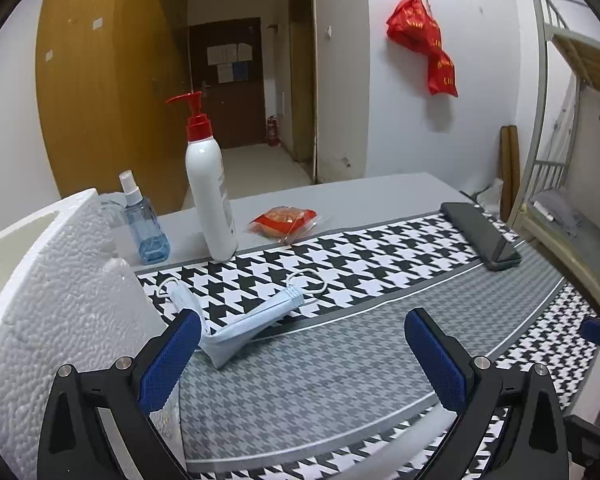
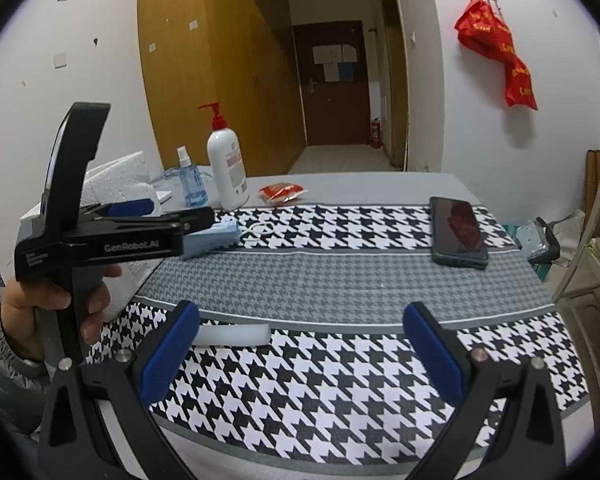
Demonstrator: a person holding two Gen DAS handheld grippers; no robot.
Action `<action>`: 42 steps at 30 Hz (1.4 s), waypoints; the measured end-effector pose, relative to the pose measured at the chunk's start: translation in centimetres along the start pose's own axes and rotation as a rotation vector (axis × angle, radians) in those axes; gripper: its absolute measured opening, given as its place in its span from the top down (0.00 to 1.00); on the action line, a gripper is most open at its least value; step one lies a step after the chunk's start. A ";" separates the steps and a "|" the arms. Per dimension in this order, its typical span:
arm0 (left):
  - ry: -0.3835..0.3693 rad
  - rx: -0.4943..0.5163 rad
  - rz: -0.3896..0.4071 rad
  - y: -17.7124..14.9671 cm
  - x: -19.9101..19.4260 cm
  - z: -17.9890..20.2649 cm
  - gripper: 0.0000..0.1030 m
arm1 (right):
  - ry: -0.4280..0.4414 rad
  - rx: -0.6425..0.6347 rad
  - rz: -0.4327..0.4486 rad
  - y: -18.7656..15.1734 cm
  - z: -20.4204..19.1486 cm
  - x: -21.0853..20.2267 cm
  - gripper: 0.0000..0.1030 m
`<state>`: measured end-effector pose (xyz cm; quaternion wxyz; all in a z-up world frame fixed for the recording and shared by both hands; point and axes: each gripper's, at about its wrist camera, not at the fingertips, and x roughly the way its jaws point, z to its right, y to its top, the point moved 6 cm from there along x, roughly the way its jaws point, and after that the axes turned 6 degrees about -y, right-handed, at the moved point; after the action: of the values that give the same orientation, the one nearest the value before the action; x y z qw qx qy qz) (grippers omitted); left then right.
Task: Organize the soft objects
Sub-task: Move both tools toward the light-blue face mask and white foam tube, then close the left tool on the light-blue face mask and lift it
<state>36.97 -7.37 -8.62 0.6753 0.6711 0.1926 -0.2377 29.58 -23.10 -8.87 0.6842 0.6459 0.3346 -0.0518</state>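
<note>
A folded light-blue face mask point(image 1: 252, 320) with white ear loops lies on the houndstooth cloth point(image 1: 380, 256). My left gripper point(image 1: 304, 344) is open just in front of it, and its left finger point(image 1: 180, 352) covers the mask's near end. The right wrist view shows this gripper point(image 2: 182, 209) from the side, held in a hand point(image 2: 48, 300), with the mask point(image 2: 212, 236) past its tips. My right gripper point(image 2: 304, 344) stands open over the cloth's near part, nothing between its fingers. A white foam strip point(image 2: 232, 334) lies beside its left finger.
A white polystyrene box point(image 1: 52, 300) rises close on the left. Behind the mask stand a white pump bottle point(image 1: 210, 196) and a blue spray bottle point(image 1: 146, 224). A red snack packet point(image 1: 284, 220) and a dark phone point(image 1: 480, 236) lie farther right. A bunk bed frame point(image 1: 548, 140) borders the right side.
</note>
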 end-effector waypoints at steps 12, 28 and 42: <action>0.048 0.063 -0.056 -0.8 3.4 -0.5 0.07 | 0.057 -0.018 -0.038 -0.4 -0.8 1.9 0.00; 0.074 0.053 -0.139 -2.2 5.5 -3.6 0.27 | 0.071 -0.039 -0.083 -0.7 -1.5 3.6 0.00; -0.001 0.055 -0.201 -3.3 6.4 -3.5 0.79 | 0.076 -0.050 -0.129 -1.3 -1.9 4.7 0.00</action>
<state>40.42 -4.20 -15.09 0.6295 0.6666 0.2517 -0.3098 31.78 -19.83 -12.28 0.6822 0.6074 0.4021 -0.0629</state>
